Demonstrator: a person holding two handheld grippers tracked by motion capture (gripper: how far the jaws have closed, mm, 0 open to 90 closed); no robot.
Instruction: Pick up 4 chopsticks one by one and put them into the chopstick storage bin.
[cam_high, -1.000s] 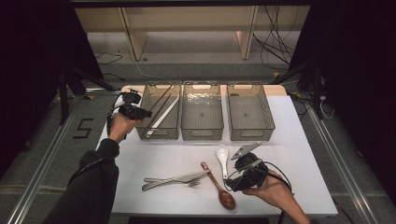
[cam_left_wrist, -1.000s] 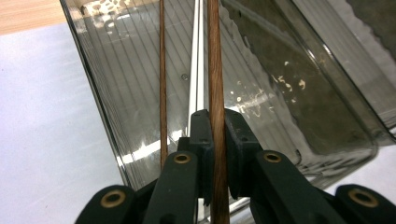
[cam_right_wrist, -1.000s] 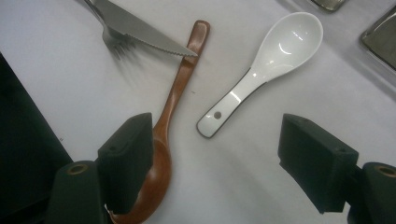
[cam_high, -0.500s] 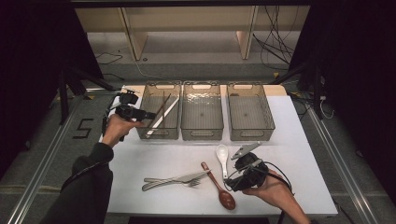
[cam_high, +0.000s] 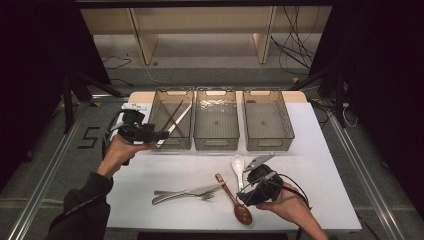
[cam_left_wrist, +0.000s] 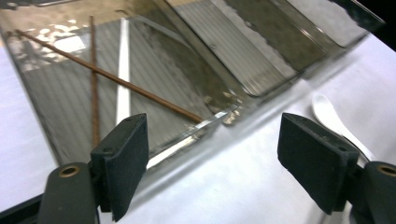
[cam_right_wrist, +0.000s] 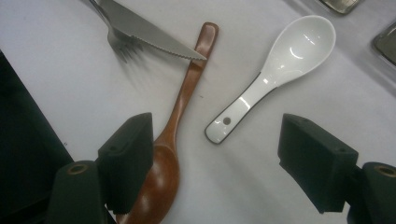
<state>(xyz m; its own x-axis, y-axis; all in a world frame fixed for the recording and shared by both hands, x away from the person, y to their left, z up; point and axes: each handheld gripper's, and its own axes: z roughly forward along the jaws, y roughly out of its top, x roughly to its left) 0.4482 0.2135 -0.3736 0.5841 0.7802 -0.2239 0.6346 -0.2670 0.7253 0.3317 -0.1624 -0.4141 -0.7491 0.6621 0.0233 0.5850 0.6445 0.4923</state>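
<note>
My left gripper (cam_high: 161, 135) hovers off the front left corner of the left clear bin (cam_high: 161, 98). Its jaws have just been opening and now stand wide, and in the left gripper view this gripper (cam_left_wrist: 212, 168) has nothing between its jaws. Two brown chopsticks (cam_left_wrist: 116, 79) and a white chopstick (cam_left_wrist: 123, 70) lie in that bin. My right gripper (cam_high: 248, 192) rests low over the table front, open in the right gripper view (cam_right_wrist: 217, 168). Just beyond its jaws lie a wooden spoon (cam_right_wrist: 182, 93) and a white ceramic spoon (cam_right_wrist: 280, 60), neither one gripped.
A middle bin (cam_high: 216, 141) and a right bin (cam_high: 267, 141) stand beside the left one along the back of the white table (cam_high: 320, 165). A serrated knife (cam_high: 190, 192) and a fork (cam_high: 202, 196) lie crossed left of the wooden spoon (cam_high: 235, 200).
The left hand has drawn back from the left bin toward the left and front, and its jaws have opened. The right hand has stayed where it was.
</note>
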